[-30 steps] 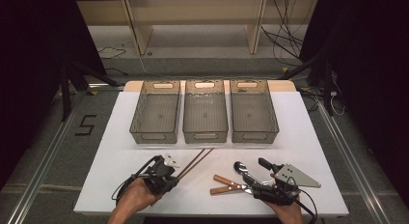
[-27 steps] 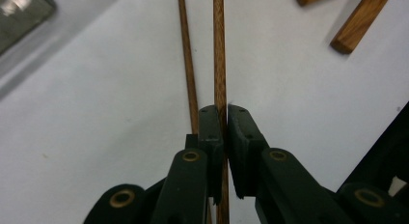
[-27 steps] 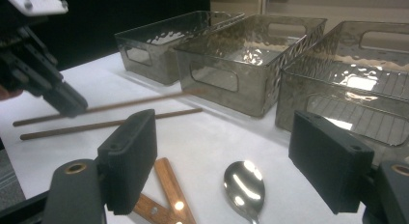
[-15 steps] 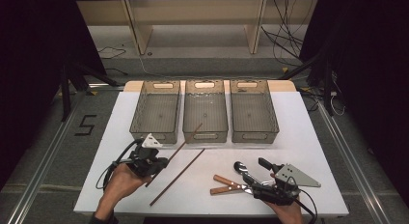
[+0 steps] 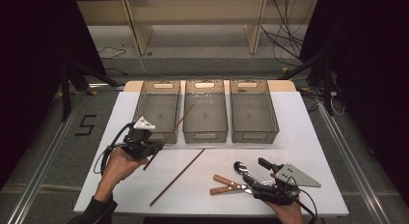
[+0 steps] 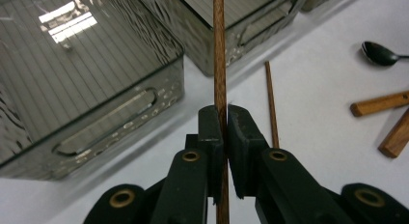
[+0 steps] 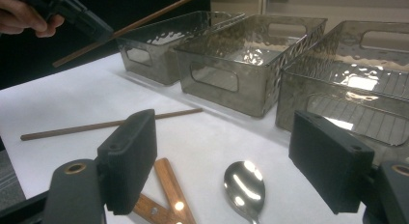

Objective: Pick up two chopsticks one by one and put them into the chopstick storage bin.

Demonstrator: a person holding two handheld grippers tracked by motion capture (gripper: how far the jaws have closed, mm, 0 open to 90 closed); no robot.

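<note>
My left gripper (image 5: 155, 146) is shut on a thin brown chopstick (image 5: 177, 123), held off the table so its far end slants over the gap between the left bin (image 5: 144, 96) and the middle bin (image 5: 189, 119). In the left gripper view the jaws pinch the chopstick (image 6: 219, 50) upright. A second chopstick (image 5: 177, 176) lies diagonally on the white table (image 5: 313, 137). My right gripper (image 5: 255, 172) rests open near the front right, its jaws on either side of a metal spoon (image 7: 244, 183), apart from it. Two wooden-handled utensils (image 5: 223, 184) lie just left of it.
Three clear grey bins stand side by side at the back of the table, the right one (image 5: 253, 108) like the others showing nothing inside. The table's front edge runs close under both hands. Shelving and cables lie beyond the far edge.
The left gripper has lifted one chopstick and carried it left and toward the bins. The other chopstick stayed on the table, now lying diagonally. The right gripper has not moved.
</note>
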